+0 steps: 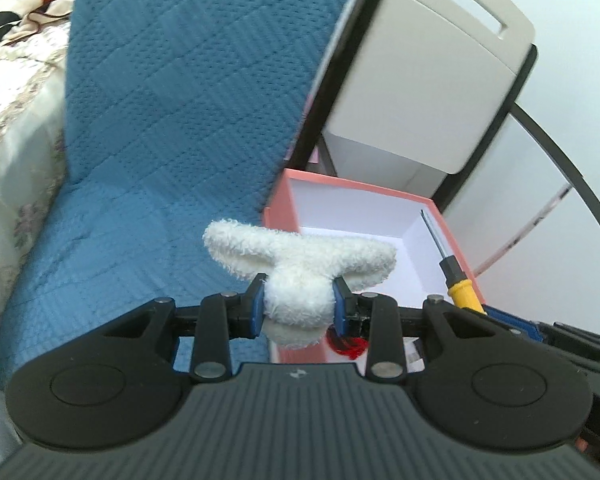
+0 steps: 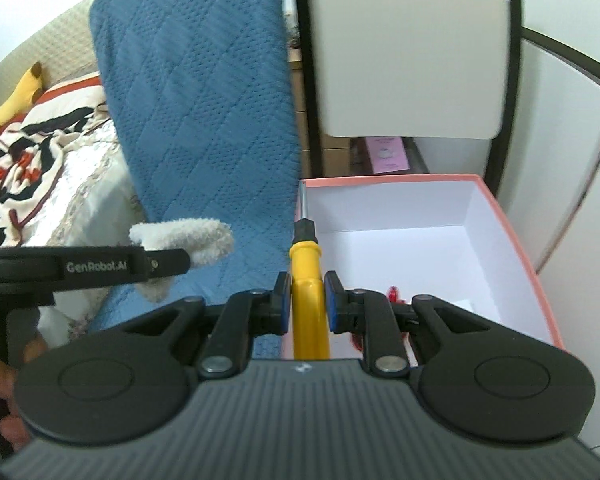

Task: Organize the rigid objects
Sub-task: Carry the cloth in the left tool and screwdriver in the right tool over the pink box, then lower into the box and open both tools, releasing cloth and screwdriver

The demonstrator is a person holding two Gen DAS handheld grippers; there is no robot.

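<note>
My left gripper [image 1: 298, 306] is shut on a white fluffy plush piece [image 1: 296, 264], whose two lobes spread above the blue pads. It hangs over the near left edge of an open pink box [image 1: 284, 204] with a white inside. My right gripper [image 2: 307, 296] is shut on the yellow handle of a screwdriver [image 2: 306, 276], its black collar and metal shaft pointing up and away over the box's [image 2: 512, 236] left rim. The screwdriver [image 1: 460, 280] also shows at the right in the left wrist view. The plush [image 2: 188, 236] and the left gripper's arm appear at the left of the right wrist view.
A small red thing [image 2: 394, 294] lies inside the box, partly hidden by the fingers. A blue quilted cover [image 1: 172, 120] drapes a seat left of the box. A grey-white cabinet [image 1: 428, 80] stands behind it. A bed with patterned bedding [image 2: 40, 160] lies at far left.
</note>
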